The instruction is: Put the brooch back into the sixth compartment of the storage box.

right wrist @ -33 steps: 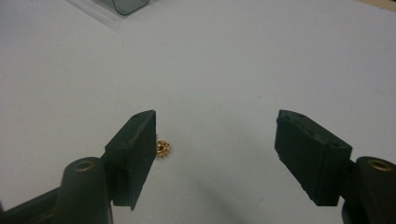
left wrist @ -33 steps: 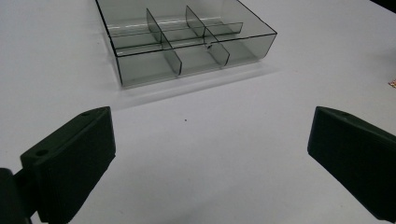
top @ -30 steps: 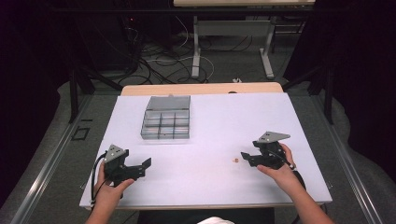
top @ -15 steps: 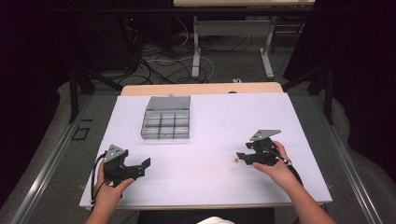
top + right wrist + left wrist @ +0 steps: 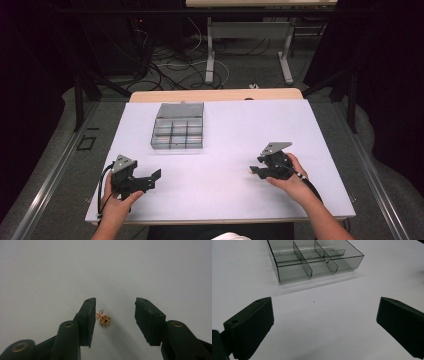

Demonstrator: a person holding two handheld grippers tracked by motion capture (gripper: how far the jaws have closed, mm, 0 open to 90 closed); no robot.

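Closing in on a small gold earring (image 5: 104, 320) with the right tool (image 5: 115, 315), jaws apart and straddling it on the white table (image 5: 150, 270). Lying flat, close against the inner face of one jaw, well clear of the other, so not centred in the gap. Best done by shifting sideways until centred, then lowering until both tips touch the surface, then squeezing slowly. Likely to skid or flip if pinched from one side first, being tiny and light with a thin post sticking out. Worth gripping the round body, not the post.

Seen from the high view, right tool (image 5: 261, 169) held low near the front right of the table, tips pointing leftward. Left tool (image 5: 155, 176) resting near the front left corner in the left hand (image 5: 116, 200), jaws wide apart and holding nothing. Same wide gap in the left gripper view (image 5: 324, 315), with bare table between.

Farther back, left of centre, a clear grey compartment box (image 5: 178, 133) with its lid open, divided into small cells; contents too faint to tell. Probably the earring's destination, though only a guess.

Table surface (image 5: 240, 125) plain, smooth and white, offering little friction for so small a piece. Beyond the far edge, a strip of wood, then dark floor with tangled cables (image 5: 165, 65) and the legs of another bench (image 5: 247, 45). Dim and black at both sides.
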